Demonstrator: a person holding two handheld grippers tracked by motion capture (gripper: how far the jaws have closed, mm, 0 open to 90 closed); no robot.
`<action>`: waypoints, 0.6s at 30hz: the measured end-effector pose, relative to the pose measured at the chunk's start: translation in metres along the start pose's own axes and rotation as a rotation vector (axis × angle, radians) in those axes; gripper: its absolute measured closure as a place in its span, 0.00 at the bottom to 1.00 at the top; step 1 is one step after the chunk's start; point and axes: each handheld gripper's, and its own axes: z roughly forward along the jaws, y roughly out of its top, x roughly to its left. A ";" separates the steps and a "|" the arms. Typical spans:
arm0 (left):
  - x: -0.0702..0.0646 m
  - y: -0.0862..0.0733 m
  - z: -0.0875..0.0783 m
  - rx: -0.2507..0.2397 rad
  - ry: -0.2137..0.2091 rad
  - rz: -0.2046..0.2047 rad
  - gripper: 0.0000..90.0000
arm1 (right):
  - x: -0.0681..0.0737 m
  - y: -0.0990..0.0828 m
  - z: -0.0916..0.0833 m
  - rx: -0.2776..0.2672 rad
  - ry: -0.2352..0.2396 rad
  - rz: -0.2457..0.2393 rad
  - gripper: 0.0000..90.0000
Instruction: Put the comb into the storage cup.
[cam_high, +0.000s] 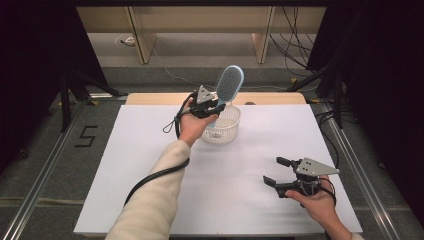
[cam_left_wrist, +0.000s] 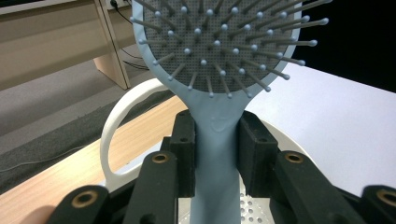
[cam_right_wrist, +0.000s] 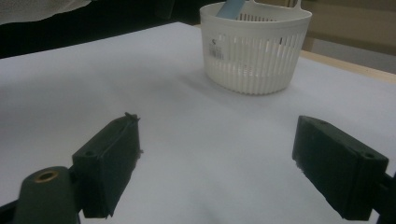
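1. Left gripper (cam_high: 214, 106) had its jaws clamped on the handle of a pale blue hairbrush (cam_high: 229, 84), one pad pressing each side just below the neck, as the left gripper view showed (cam_left_wrist: 215, 140).
2. The brush's long axis ran steeply upward from the pads, tilted toward the far right. The bristled head was uppermost, the handle end low inside the white basket (cam_high: 235, 122).
3. In the right gripper view, a short blue stretch of the brush (cam_right_wrist: 231, 8) crossed the rim of the basket (cam_right_wrist: 254, 56). Whether the handle tip touched the basket floor could not be told.
4. The basket stood near the far edge of the white surface (cam_high: 150, 150), roughly midway between its left and right edges, upright, slatted wall, perforated floor. Apart from the handle end it appeared empty, so far as the floor showed.
5. Right gripper (cam_high: 273, 171) rested near the front right corner of the surface, well apart from the basket, jaws wide open with nothing between them (cam_right_wrist: 215, 163).
6. Judgement: the left hand was by far the nearer and alone in the work. The coming move likely turned on the line along the handle, straight up out of the basket or down into it.
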 end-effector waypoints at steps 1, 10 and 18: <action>0.000 -0.001 0.000 0.002 0.000 0.000 0.78 | 0.000 0.000 0.000 0.000 0.000 -0.001 0.18; 0.002 -0.006 0.002 0.016 -0.001 0.011 0.78 | 0.000 0.000 0.000 0.001 0.001 0.001 0.18; 0.001 -0.007 0.003 0.019 -0.004 0.013 0.78 | 0.000 0.000 0.000 0.000 0.001 0.001 0.18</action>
